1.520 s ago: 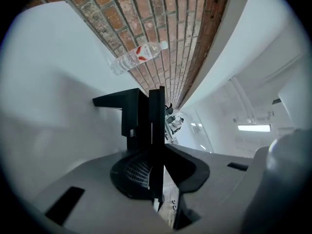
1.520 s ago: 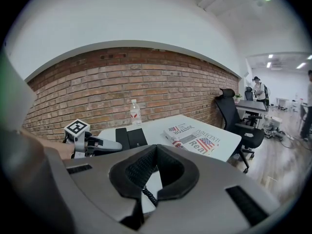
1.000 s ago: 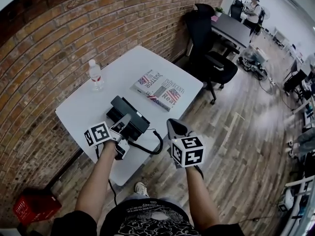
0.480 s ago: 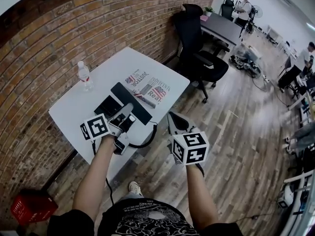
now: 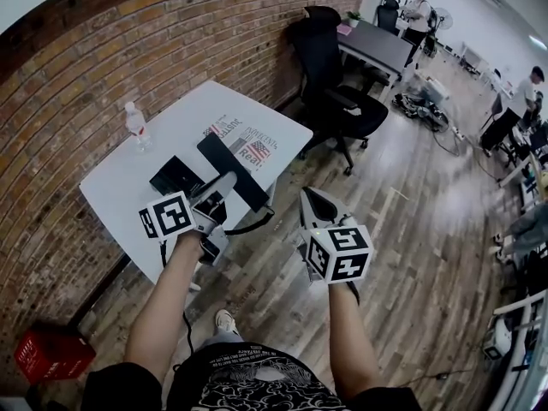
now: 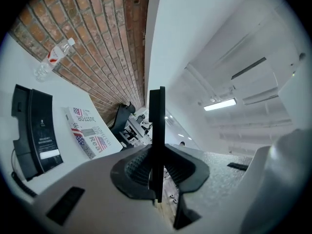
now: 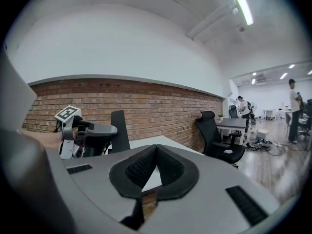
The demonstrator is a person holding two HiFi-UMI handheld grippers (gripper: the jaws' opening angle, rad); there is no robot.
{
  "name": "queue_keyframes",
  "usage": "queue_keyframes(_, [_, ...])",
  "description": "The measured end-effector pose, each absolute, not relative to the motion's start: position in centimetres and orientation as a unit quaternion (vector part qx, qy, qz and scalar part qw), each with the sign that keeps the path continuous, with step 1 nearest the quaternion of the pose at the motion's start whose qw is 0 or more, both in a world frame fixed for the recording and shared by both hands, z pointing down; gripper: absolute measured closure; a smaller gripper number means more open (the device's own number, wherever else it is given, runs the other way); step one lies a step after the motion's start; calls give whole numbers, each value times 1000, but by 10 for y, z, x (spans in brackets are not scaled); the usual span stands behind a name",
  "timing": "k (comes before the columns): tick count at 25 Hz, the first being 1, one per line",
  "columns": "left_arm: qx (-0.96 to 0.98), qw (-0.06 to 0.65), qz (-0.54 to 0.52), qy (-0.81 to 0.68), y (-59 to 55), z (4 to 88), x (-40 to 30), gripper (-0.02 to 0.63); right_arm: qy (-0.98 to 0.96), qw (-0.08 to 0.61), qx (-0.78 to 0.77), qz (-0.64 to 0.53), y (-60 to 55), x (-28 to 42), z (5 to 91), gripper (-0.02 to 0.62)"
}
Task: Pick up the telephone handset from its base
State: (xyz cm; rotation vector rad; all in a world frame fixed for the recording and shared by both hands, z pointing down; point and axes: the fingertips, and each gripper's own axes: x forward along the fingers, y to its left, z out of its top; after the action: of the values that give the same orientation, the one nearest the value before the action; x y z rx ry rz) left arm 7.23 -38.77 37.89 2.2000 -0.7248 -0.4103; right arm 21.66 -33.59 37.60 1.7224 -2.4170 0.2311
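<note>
- The left gripper has its jaws closed partway on the black telephone handset. Its pads press on both flat faces, as the left gripper view shows edge-on.
- The handset is lifted clear of the telephone base and hangs tilted over the front edge of the white desk, apart from the base.
- A black cord droops from the handset's lower end, past the desk's front edge.
- The base lies flat near the middle of the front edge.
- The right gripper is off the desk, out over the wooden floor, with its jaws brought together on nothing.
- A folded newspaper lies toward the desk's right end, just beyond the handset.
- A water bottle stands upright near the edge along the brick wall.
- A black office chair stands past the desk's right end.
</note>
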Motion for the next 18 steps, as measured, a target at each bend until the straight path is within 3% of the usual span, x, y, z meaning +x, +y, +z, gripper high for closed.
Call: queue_keyframes(18, [873,356,-141,-301,-312,375,102,531,-805,82,582,75,-268,252,376,595])
